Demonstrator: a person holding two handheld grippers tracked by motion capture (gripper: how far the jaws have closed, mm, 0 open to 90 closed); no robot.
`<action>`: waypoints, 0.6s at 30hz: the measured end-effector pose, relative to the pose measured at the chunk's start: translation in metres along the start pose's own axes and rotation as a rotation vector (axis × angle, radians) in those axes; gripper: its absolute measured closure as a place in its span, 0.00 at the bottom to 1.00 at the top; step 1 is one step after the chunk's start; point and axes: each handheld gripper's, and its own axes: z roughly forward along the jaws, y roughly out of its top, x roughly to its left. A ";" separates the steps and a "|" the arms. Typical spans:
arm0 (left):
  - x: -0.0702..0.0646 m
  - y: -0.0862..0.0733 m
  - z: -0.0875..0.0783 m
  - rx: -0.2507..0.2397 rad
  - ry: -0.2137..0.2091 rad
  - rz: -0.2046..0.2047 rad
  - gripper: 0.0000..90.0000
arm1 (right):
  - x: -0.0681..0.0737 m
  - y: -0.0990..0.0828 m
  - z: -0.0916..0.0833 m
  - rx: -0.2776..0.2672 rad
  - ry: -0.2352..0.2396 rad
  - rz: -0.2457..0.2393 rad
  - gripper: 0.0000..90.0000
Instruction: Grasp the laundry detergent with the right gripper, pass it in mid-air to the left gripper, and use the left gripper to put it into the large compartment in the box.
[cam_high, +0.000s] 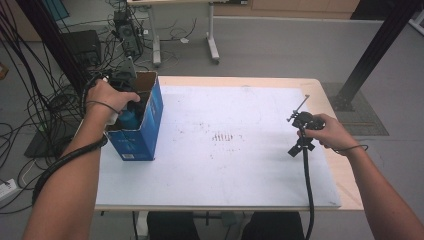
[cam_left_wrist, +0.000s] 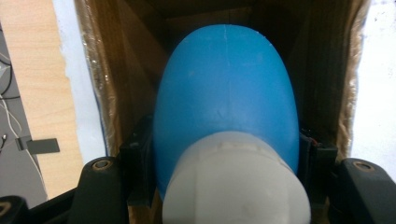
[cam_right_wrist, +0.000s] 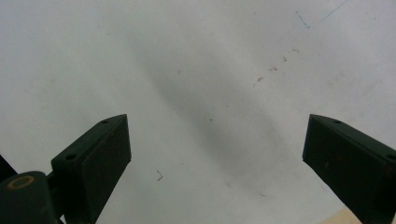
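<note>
Now, at the lower right of the high view, the right gripper (cam_high: 301, 131) hovers over the white desk (cam_high: 230, 165) with nothing in it — its own view shows the two black fingers (cam_right_wrist: 95, 156) spread wide above bare, scuffed surface. Across at mid left, the left hand (cam_high: 107, 97) reaches into the top of the blue cardboard box (cam_high: 145, 127), which stands upright on the desk's left edge with its flaps open. From the left gripper view, the left gripper (cam_left_wrist: 226, 154) is clamped on a blue bottle (cam_left_wrist: 226, 93) with a white cap (cam_left_wrist: 236, 182), fingers pressing either side of its body just above the cap. The bottle points base-first down between the brown inner walls of the box, so it looks partly inside already. My read: the grasp and the carry are done, the lowering is under way. What's left is setting the bottle on the box floor, letting go, and drawing the gripper out — whether the base has touched down can't be told.
</note>
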 end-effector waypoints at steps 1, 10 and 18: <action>0.000 0.000 0.001 0.004 -0.003 -0.001 0.42 | 0.000 0.000 0.000 -0.001 0.000 -0.004 0.09; 0.000 0.000 0.005 0.001 -0.006 -0.005 0.42 | 0.000 0.001 0.001 -0.001 0.002 -0.008 0.09; 0.001 0.000 0.005 0.000 -0.011 -0.009 0.42 | 0.000 0.000 0.000 -0.001 0.001 -0.001 0.09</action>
